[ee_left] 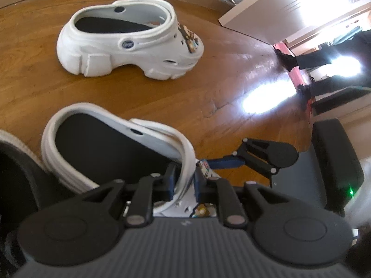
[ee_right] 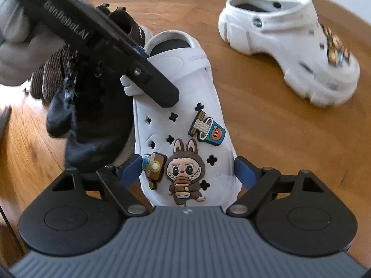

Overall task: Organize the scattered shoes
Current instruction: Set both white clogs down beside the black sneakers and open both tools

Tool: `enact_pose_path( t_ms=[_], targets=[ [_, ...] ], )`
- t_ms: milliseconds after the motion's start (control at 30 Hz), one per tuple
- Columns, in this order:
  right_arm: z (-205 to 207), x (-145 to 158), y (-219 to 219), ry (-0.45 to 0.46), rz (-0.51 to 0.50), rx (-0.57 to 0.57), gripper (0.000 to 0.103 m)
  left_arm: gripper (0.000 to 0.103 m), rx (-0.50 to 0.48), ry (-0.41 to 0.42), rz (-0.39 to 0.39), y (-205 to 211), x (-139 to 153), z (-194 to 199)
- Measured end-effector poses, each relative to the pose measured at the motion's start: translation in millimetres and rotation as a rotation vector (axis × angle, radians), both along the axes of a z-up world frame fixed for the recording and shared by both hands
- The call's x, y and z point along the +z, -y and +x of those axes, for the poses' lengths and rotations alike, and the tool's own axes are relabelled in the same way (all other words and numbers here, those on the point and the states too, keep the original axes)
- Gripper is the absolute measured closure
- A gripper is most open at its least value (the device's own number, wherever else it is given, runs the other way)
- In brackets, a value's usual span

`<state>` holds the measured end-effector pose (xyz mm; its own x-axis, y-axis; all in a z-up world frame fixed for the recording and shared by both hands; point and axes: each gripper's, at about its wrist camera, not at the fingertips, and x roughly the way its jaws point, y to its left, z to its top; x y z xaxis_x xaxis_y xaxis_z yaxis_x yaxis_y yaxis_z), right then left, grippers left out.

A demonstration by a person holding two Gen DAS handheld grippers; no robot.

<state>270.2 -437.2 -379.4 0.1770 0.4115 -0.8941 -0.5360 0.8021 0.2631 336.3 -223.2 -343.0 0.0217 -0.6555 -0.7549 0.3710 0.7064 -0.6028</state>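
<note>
Wooden floor (ee_left: 139,97): left tongs (ee_left: 184,180) pinch clog (ee_left: 104,146), right tongs (ee_right: 187,169) wide

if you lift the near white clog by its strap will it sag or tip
The near clog looks like thick moulded foam, so probably light and stiff. The left gripper pinches only its thin heel strap, which likely pivots, so the toe may droop. The charms might snag.

Near clog (ee_right: 185,106): smooth matt white foam-like plastic, rubbery coloured charms (ee_right: 183,173) on top; far clog (ee_left: 129,41) same, chunky ribbed sole. Floor (ee_left: 162,97): glossy varnished wood, visible grain. Dark shoe (ee_right: 55,74): woven knit cloth. Right gripper (ee_right: 187,171): matt black plastic, ribbed grey body
</note>
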Motion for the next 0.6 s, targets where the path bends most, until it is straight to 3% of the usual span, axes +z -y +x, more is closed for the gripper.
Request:
enact_pose_path(
  t_ms=[167,367,467,500,600],
  targets=[
    [-3.8,2.7,-8.6,-0.037,-0.043,-0.124,0.016,0.081,0.025,-0.006,0.010,-2.3,3.0,0.1],
    [-6.8,5.3,-14.1,-0.095,-0.066,-0.218,0.016,0.057,0.053,0.014,0.040,-7.8,13.0,-1.2],
    [-6.0,4.0,-16.6,-0.141,-0.079,-0.285,0.016,0.036,0.061,0.015,0.070,-11.1,19.5,-0.9],
    [-4.6,2.4,-18.5,-0.154,-0.082,-0.303,0.016,0.025,0.057,0.007,0.082,-12.2,21.8,-0.6],
    [-0.2,-1.8,-22.1,-0.180,-0.083,-0.329,0.012,0.021,0.032,0.009,0.093,-15.2,29.8,-1.7]
  ],
)
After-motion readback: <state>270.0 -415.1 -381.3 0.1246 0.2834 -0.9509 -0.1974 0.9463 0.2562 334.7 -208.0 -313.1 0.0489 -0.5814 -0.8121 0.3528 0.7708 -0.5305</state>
